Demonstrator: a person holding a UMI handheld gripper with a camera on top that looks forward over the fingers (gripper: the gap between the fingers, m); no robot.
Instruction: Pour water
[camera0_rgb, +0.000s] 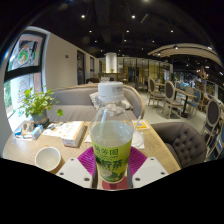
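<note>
One bottle (111, 140), white-capped, green-labelled, stands upright between claw (111, 168) fingers, pink pads pressed to both sides: clamped. Long axis vertical. White bowl (47, 157) sits on bench (20, 150) left of bottle, likely pour target.

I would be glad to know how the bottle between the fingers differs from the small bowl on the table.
The bottle stands tall and upright, held between the fingers; the bowl sits low and wide on the table, untouched.
The bottle is capped, clear, with a green label; the bowl is open-topped and pale.
Both look like liquid containers.
</note>
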